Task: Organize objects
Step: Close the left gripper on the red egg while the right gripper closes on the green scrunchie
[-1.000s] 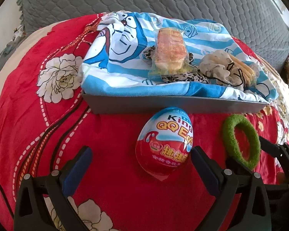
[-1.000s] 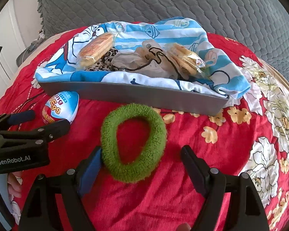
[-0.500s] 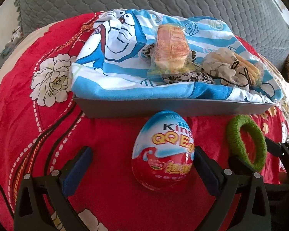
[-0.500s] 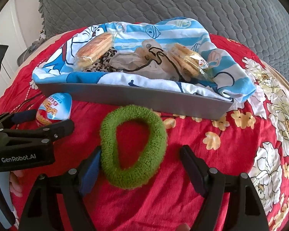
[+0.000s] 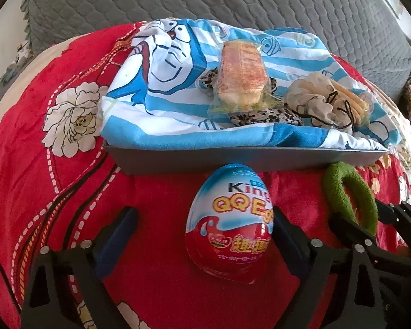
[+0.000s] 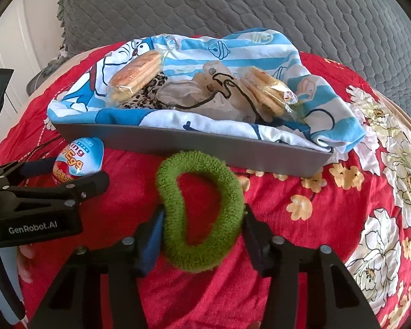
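A red floral bedspread (image 6: 301, 260) is lying under a grey tray (image 6: 194, 145) beyond both fingertips. The right gripper (image 6: 202, 229) is clenching the green ring (image 6: 200, 208); the left gripper (image 5: 204, 229) is spread, the egg (image 5: 229, 220) touching its right finger and likely rolling off.

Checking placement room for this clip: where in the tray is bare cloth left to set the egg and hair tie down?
Bare striped cloth lies at the tray's left end, beside the wrapped cake. The middle and right are crowded: leopard scrunchie, beige pouch, wrapped biscuits.
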Available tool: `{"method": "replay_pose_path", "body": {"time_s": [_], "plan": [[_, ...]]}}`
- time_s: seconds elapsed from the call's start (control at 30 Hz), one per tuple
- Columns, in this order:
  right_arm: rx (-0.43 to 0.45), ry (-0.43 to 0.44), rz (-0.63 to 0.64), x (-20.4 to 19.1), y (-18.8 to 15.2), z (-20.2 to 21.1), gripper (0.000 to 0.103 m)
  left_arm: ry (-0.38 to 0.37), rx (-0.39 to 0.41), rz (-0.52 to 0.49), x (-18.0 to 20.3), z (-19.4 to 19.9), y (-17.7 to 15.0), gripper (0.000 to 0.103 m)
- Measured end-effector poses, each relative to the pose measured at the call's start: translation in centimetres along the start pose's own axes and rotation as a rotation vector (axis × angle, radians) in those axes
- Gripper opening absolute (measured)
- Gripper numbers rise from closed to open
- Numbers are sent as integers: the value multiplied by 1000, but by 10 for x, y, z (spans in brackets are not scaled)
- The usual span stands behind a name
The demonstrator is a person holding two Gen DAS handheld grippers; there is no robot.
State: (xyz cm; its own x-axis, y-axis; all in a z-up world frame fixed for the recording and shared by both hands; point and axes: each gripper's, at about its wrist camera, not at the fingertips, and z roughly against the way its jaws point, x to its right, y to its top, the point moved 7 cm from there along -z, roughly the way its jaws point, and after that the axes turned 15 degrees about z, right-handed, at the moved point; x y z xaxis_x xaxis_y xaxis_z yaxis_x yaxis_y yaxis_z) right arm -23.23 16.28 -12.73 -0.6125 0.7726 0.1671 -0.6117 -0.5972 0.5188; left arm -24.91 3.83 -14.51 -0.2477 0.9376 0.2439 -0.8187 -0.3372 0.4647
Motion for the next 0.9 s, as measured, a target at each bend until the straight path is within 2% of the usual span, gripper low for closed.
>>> {"method": "replay_pose_path", "body": {"time_s": [0.17,0.37,0.47,0.6,0.9], "plan": [[1,6,-2,1,0,1,44,-2,5,-22,4,3,-1,73],[3,21,1,0,1,2,33,2,2,-27,4,4,-3,60],[5,36,-3,-1,1,3,25,-1,-2,-23,3,4,-3,59],[4,39,1,-3,1,3,24,-10,-7,-20,2,4,-3,53],[9,49,0,-3,2,6,22,-24,-10,-6,2,8,-4,52]]}}
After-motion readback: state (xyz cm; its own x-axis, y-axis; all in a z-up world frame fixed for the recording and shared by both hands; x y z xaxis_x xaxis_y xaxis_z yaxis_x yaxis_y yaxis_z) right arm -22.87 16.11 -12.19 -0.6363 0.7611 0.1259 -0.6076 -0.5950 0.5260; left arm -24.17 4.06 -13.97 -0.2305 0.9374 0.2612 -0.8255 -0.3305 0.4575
